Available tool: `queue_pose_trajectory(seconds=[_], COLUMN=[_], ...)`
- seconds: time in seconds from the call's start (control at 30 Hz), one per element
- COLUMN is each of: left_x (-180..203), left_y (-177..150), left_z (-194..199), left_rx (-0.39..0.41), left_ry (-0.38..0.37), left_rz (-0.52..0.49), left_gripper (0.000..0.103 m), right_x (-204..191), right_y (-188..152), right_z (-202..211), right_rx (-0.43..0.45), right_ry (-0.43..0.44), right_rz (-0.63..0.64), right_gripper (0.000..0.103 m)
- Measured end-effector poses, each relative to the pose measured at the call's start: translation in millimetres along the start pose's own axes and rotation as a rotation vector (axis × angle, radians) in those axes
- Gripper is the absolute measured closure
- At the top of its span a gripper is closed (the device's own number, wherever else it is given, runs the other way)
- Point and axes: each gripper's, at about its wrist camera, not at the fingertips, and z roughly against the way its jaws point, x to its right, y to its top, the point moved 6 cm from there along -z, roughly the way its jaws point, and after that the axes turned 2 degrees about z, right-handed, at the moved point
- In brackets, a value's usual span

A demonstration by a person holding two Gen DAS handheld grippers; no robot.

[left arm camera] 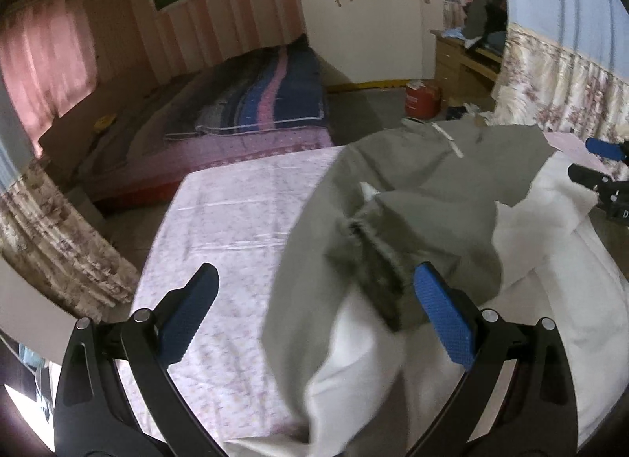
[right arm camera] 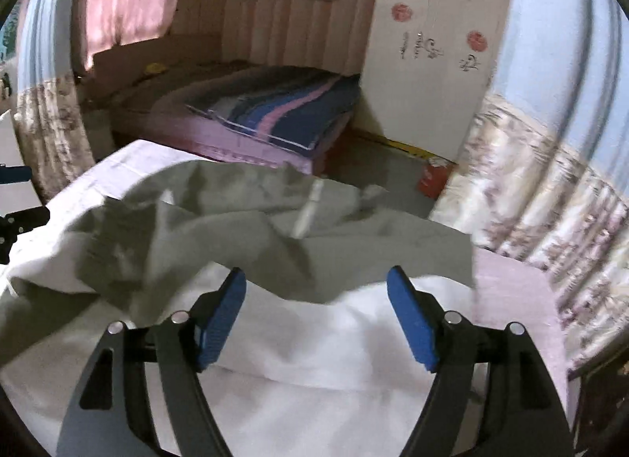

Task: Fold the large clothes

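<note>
Grey-and-white garment (left arm camera: 424,181) lies rumpled on table (left arm camera: 220,221), folding barely begun; left gripper (left arm camera: 314,299) & right gripper (right arm camera: 316,299) jaws wide, holding nothing.

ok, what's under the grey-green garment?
The grey-green garment lies partly over white fabric, which shows along its near edge. Both rest on a pale floral sheet. What lies beneath the garment's middle is covered.

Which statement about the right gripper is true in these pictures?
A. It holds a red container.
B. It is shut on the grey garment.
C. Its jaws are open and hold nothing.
C: in the right wrist view the right gripper has its blue pads wide apart above the grey garment, and no cloth is pinched between them.
</note>
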Motion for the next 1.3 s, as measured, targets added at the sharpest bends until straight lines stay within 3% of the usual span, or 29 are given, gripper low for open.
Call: queue_pose_trajectory(seconds=[0.13, 0.3, 0.33, 0.4, 0.57, 0.63, 0.7, 0.77, 0.83, 0.87, 0.93, 0.97, 1.03, 1.13, 1.3], left_x=[25.5, 37.3, 38.0, 39.8, 51.1, 56.5, 61.7, 70.3, 76.7, 78.5, 79.2, 79.7, 83.9, 88.0, 97.2], left_y=[1.6, 4.1, 4.5, 4.3, -2.2, -5.1, -8.2, -15.0, -21.2, -23.0, -24.6, -23.7, -19.0, -3.7, 45.0], left_z=[-5.6, -9.6, -11.7, -17.2, -41.3, -52.2, -66.1, -86.4, -103.3, -111.0, -124.0, -126.2, -125.7, -113.9, -75.2], left_rx=[-0.005, -0.017, -0.022, -0.035, -0.1, -0.123, -0.165, -0.246, -0.306, -0.321, -0.344, -0.342, -0.321, -0.25, -0.058], left_ry=[-0.014, -0.009, -0.008, -0.015, -0.043, -0.037, -0.049, -0.097, -0.133, -0.136, -0.144, -0.141, -0.124, -0.112, -0.119], left_rz=[-0.042, -0.061, -0.058, -0.047, -0.003, -0.004, -0.005, -0.002, 0.007, 0.008, 0.013, 0.009, -0.024, -0.057, -0.07], left_gripper=[0.004, 0.004, 0.004, 0.004, 0.005, 0.007, 0.021, 0.055, 0.074, 0.081, 0.092, 0.097, 0.098, 0.099, 0.099], right_x=[37.3, 85.4, 95.2, 108.7, 133.9, 134.6, 135.4, 132.7, 127.8, 122.2, 116.0, 113.3, 112.6, 127.1, 162.7], right_y=[-7.5, -7.3, -4.5, -3.3, -27.7, -37.7, -48.8, -58.4, -67.8, -75.3, -80.6, -82.1, -79.9, -70.5, -55.5], right_z=[9.5, 24.9, 30.1, 33.6, 11.4, -4.7, -30.6, -54.5, -75.6, -88.7, -96.8, -98.5, -93.2, -68.3, -10.0], right_rx=[-0.022, -0.053, -0.05, -0.052, -0.018, -0.038, -0.074, -0.126, -0.182, -0.234, -0.247, -0.242, -0.202, -0.089, 0.089], right_ry=[-0.049, -0.158, -0.171, -0.153, 0.004, 0.029, 0.039, 0.043, 0.077, 0.101, 0.081, 0.075, 0.076, 0.031, -0.027], right_rz=[0.013, 0.192, 0.211, 0.207, -0.038, -0.081, -0.111, -0.121, -0.146, -0.157, -0.137, -0.132, -0.15, -0.195, -0.296], right_gripper=[0.028, 0.028, 0.024, 0.012, 0.012, 0.012, 0.012, 0.012, 0.013, 0.015, 0.06, 0.066, 0.089, 0.097, 0.098])
